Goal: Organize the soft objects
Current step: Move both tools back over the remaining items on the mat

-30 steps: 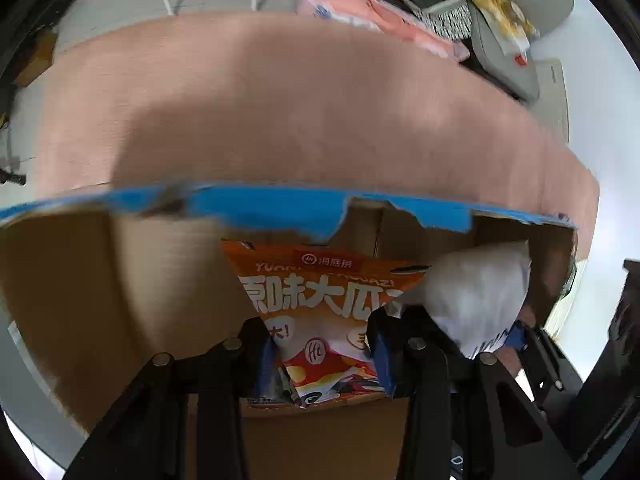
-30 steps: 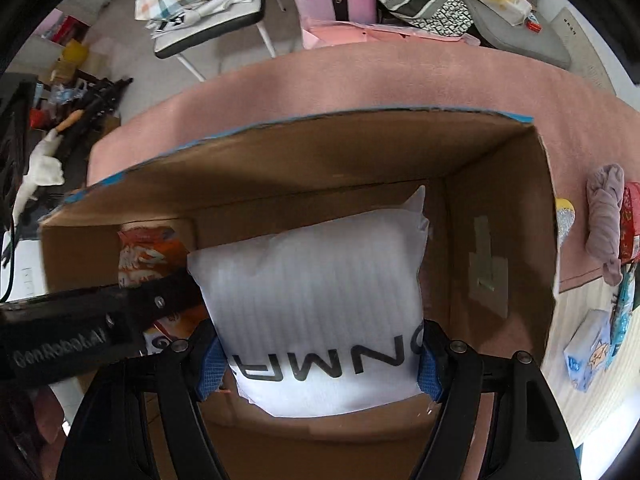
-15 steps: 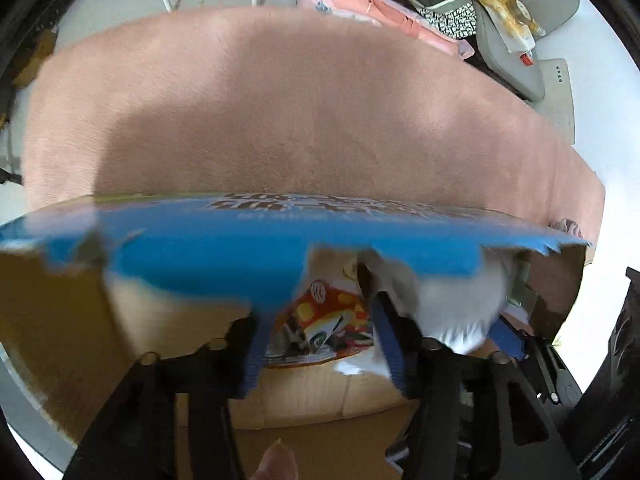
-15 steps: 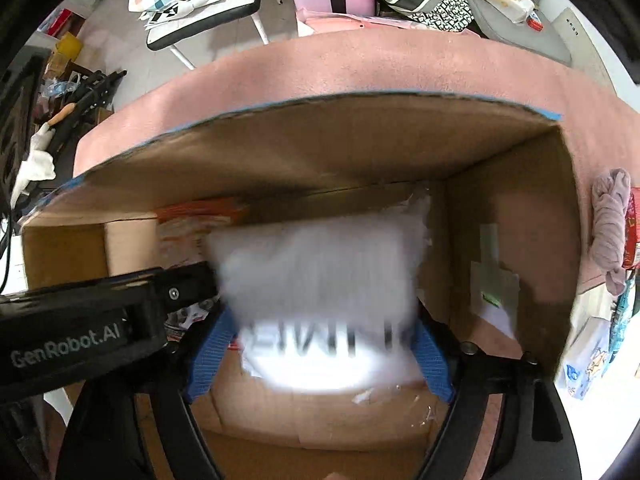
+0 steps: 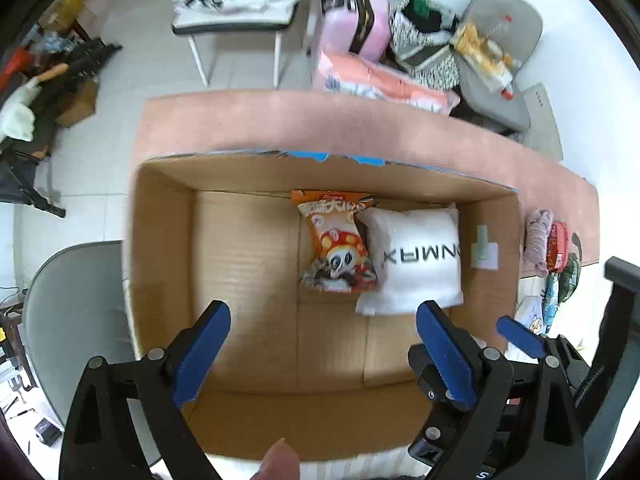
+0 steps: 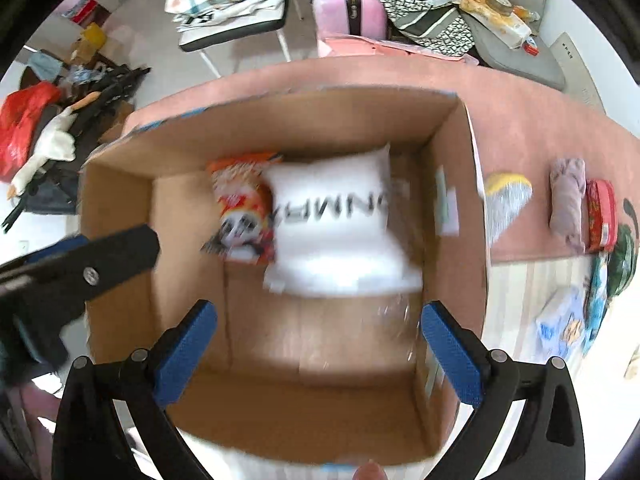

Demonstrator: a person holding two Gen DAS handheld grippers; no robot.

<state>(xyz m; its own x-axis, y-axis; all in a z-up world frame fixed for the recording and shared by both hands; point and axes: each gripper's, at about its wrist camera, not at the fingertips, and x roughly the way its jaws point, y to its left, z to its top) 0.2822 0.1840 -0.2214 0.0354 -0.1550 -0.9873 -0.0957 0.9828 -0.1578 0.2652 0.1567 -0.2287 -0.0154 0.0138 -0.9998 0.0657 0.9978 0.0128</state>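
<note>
An open cardboard box (image 5: 248, 264) is seen from above in both wrist views, standing on a pink cloth-covered table (image 5: 360, 128). On the box floor, toward the far wall, an orange snack bag (image 5: 338, 244) printed with a panda face is laid flat, and a white pillow (image 5: 416, 256) with black lettering is set just beside it on the right, its left edge touching or slightly overlapping the bag (which of the two cannot be told). In the right wrist view the same bag (image 6: 244, 212) and pillow (image 6: 336, 224) are blurred, but the arrangement is the same, inside the box (image 6: 120, 220).

The left gripper (image 5: 324, 344) is held above the near part of the box with its blue-padded fingers (image 5: 204, 344) spread wide and nothing between them. The right gripper (image 6: 316, 344) is likewise held over the near edge of the box, its fingers (image 6: 448, 352) wide apart and empty. Each gripper is also seen from the other's camera, at the frame edge.

Outside the box, on the table to the right, a yellow and silver packet (image 6: 506, 200), a rolled mauve cloth (image 6: 566, 200) and a red packet (image 6: 600, 216) are laid in a row, well apart from the box contents. A pink suitcase (image 6: 346, 0) and a chair (image 6: 236, 20) piled with folded fabric are seen beyond the table
</note>
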